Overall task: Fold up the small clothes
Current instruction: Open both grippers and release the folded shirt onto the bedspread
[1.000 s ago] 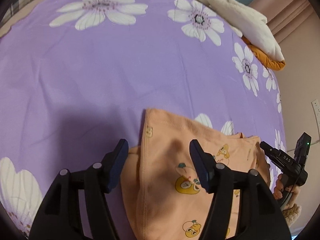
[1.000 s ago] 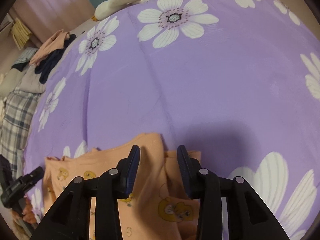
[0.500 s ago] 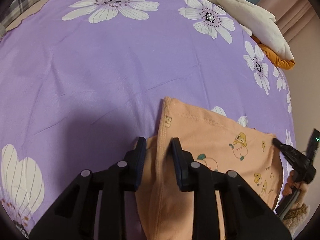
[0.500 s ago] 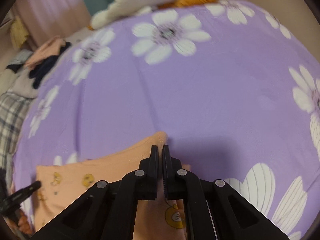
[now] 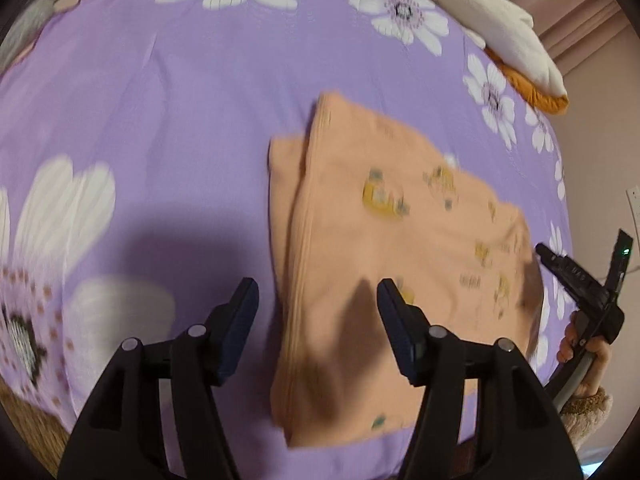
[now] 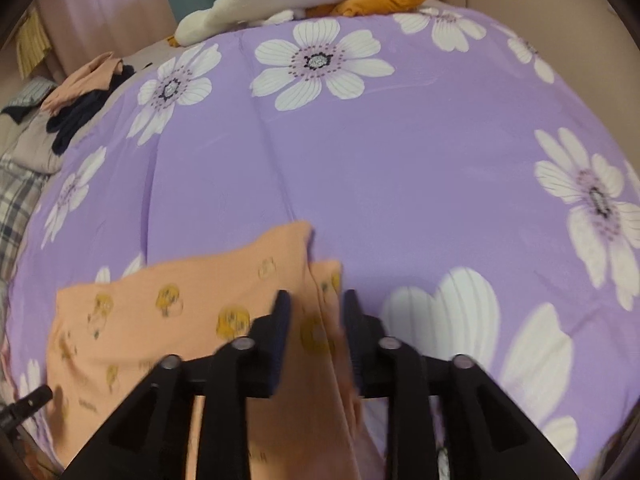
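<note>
On purple flowered bedspread [image 5: 200,80]: folded peach garment [image 5: 380,240].

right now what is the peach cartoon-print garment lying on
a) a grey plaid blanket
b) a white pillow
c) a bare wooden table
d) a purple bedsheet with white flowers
d, the folded peach cartoon-print garment lies flat on the purple bedsheet with white flowers, which shows around it.

Prints on peach garment [image 5: 384,240] motion-blurred; its near edge behind tool fingers [image 6: 276,344].
</note>
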The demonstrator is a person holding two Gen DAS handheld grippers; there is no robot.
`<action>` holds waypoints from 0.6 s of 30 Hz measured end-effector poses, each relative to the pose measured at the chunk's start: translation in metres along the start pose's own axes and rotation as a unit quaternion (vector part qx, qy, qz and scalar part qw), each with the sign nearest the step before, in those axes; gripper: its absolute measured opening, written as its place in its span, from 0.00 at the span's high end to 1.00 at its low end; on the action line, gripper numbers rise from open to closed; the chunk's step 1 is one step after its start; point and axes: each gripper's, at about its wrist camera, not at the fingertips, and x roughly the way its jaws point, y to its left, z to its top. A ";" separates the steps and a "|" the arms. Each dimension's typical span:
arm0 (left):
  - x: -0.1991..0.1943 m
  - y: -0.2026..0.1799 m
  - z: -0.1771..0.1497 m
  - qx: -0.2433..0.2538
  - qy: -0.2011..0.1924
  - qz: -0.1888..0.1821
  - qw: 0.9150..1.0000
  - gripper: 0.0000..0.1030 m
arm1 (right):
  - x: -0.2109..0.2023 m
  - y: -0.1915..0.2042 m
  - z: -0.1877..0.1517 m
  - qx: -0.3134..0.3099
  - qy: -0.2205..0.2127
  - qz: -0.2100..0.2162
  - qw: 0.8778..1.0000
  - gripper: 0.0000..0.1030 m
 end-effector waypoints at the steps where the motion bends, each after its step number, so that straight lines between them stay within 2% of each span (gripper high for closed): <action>1: 0.003 0.000 -0.008 0.006 0.009 0.002 1.000 0.41 | -0.004 0.000 -0.004 -0.003 -0.001 -0.003 1.000 0.63; 4: 0.005 -0.002 -0.022 0.021 0.006 0.010 1.000 0.45 | -0.013 0.002 -0.018 -0.016 0.006 -0.003 1.000 0.62; 6: 0.004 -0.002 -0.029 0.021 0.000 0.004 1.000 0.61 | -0.016 0.002 -0.028 -0.024 0.016 -0.007 1.000 0.62; 7: 0.005 0.000 -0.030 0.014 0.003 -0.007 1.000 0.66 | -0.016 0.002 -0.032 -0.024 0.019 -0.008 1.000 0.62; 8: 0.007 0.002 -0.032 0.004 0.008 -0.019 1.000 0.76 | -0.016 0.001 -0.037 -0.023 0.023 -0.005 0.999 0.62; 9: 0.009 0.004 -0.034 -0.008 0.010 -0.026 1.000 0.80 | -0.018 -0.001 -0.040 -0.022 0.027 -0.003 0.999 0.62; 14: 0.004 0.000 -0.038 -0.005 0.001 -0.012 1.000 0.87 | -0.017 -0.004 -0.056 -0.010 0.053 -0.001 0.999 0.62; 18: -0.009 -0.006 -0.042 0.013 -0.014 -0.004 1.000 0.89 | -0.021 -0.009 -0.064 -0.002 0.057 0.002 0.998 0.60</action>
